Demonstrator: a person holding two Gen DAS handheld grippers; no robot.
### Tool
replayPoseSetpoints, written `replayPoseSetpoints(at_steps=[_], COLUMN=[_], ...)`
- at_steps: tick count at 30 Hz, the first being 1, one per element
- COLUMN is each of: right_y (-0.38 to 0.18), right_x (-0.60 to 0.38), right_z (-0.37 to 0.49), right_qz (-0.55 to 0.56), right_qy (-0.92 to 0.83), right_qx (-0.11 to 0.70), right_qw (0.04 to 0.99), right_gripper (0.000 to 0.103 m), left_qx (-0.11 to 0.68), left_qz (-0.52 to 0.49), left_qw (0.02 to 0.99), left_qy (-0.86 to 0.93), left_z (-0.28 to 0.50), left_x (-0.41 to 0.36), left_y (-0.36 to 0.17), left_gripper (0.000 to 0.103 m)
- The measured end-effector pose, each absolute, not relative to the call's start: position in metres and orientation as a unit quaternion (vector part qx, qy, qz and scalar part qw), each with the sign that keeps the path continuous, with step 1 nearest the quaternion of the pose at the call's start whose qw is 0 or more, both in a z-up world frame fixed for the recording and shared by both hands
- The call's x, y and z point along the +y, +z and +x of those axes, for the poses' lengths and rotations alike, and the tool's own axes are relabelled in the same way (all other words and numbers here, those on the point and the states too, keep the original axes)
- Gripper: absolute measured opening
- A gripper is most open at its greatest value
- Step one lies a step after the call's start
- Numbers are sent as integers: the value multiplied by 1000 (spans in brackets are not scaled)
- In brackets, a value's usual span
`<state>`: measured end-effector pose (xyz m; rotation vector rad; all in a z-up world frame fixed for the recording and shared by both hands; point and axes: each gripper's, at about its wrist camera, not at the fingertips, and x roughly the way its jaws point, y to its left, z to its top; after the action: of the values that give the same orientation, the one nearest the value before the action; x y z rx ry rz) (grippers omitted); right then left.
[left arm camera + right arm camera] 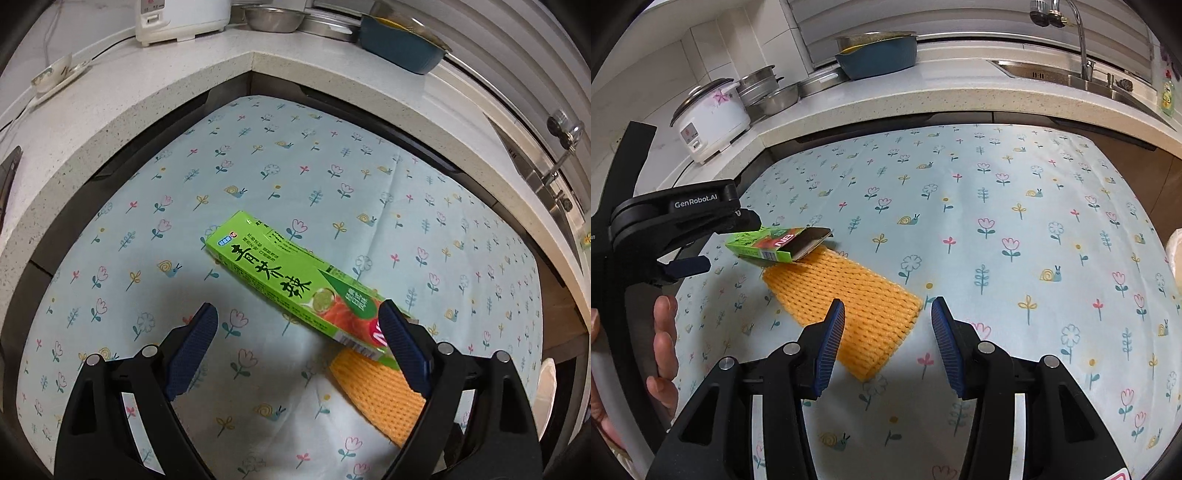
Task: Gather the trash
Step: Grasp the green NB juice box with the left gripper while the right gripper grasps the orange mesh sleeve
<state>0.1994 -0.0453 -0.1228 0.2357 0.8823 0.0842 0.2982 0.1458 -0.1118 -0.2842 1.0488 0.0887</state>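
A green carton (295,284) lies flat on a surface covered by a pale blue cloth (332,177) printed with flowers and snails, one end resting on top of an orange foam net sleeve (846,306) spread beside it. The left gripper (297,317) hangs over the near end of the carton with its jaws spread wide; the blue pad of one finger overlaps the carton's printed end in the wrist view, but whether it touches cannot be told, and the other finger is well apart from the carton over bare cloth. Seen from the right wrist, that same gripper (727,243) reaches in from the left edge, a person's hand (663,343) wrapped around its handle. The right gripper (888,314) hovers above the near end of the foam sleeve, jaws partly spread and pinching nothing. Behind the cloth runs a speckled stone counter (923,99) carrying a white rice cooker (709,118), steel bowls (775,98) and a dark blue dish (879,55), with a sink (1071,77) and tap at the far right.
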Motion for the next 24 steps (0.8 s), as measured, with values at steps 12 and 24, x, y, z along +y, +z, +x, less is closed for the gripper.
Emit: replayPoseSetpoints(at_steps=[12, 24], right_y=[-150, -142], right_x=[-29, -34], right_z=[240, 208], right_qz=[91, 84], right_qy=[58, 66], right_qx=[444, 438], right_qw=[890, 893], right_gripper=[56, 11], left_qx=[521, 486], left_qz=[-167, -128], left_qw=[836, 864], left_qy=[46, -9], left_z=[329, 315], left_x=[151, 113], left_y=[-141, -102], left_gripper=[58, 0])
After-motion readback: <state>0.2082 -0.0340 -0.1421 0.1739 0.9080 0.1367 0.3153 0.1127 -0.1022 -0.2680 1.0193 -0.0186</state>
